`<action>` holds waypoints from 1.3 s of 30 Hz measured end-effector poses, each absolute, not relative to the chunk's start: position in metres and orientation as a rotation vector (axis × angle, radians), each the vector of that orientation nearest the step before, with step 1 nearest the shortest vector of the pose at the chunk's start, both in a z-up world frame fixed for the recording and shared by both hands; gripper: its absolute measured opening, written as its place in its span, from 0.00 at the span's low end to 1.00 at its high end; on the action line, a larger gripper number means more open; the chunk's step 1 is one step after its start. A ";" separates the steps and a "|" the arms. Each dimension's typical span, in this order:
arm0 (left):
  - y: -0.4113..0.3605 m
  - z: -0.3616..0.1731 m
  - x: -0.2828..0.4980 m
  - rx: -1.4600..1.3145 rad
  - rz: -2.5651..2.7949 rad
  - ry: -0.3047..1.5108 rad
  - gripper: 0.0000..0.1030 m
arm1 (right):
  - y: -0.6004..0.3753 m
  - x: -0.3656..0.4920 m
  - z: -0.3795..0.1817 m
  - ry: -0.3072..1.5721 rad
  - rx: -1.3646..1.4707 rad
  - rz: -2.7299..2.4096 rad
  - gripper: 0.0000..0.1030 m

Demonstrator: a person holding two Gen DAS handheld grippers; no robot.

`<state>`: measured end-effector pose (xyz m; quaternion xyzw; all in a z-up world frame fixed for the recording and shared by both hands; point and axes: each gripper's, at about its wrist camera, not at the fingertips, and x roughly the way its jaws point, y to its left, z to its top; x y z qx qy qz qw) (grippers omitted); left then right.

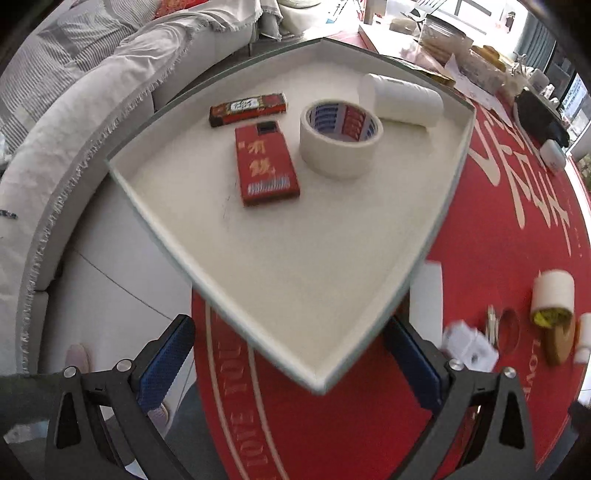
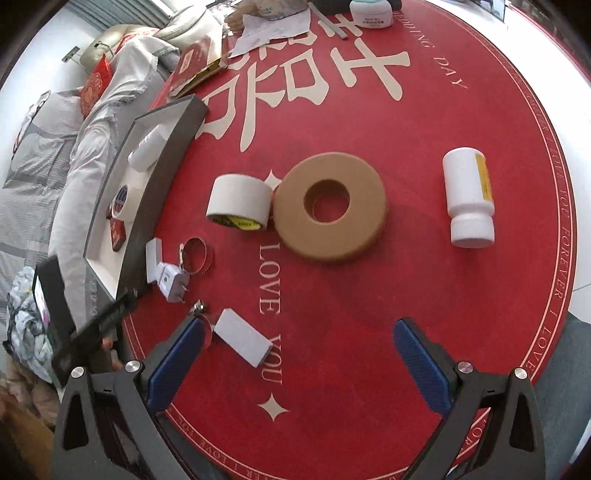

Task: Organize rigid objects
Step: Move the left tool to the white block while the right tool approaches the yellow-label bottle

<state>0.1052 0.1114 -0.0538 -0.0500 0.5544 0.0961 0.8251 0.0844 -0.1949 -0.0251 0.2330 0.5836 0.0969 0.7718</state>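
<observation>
A white tray (image 1: 439,229) with a grey rim holds a red box (image 1: 266,166), a dark red flat box (image 1: 247,108), a masking tape roll (image 1: 340,138) and a white bottle (image 1: 402,99). My left gripper (image 1: 295,365) is open, its blue pads on either side of the tray's near corner. My right gripper (image 2: 299,354) is open and empty above the red table. Ahead of it lie a brown tape ring (image 2: 330,206), a white tape roll (image 2: 238,205), a white bottle (image 2: 469,195), a white block (image 2: 242,341), a plug (image 2: 170,280) and a metal ring (image 2: 195,254).
The tray (image 2: 147,221) sits at the table's left edge next to a grey sofa (image 1: 74,110). Papers, boxes and a white jar (image 2: 371,13) crowd the far side of the red mat (image 2: 406,277). The other hand-held gripper (image 2: 74,325) shows at lower left.
</observation>
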 end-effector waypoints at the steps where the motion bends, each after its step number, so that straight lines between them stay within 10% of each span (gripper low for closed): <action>1: 0.111 -0.054 0.109 -0.101 0.203 1.174 1.00 | -0.194 0.084 -0.026 1.267 0.507 0.211 1.00; 39: 0.031 -0.056 0.090 -0.025 0.068 1.243 1.00 | -0.225 0.058 -0.042 1.296 0.593 0.176 1.00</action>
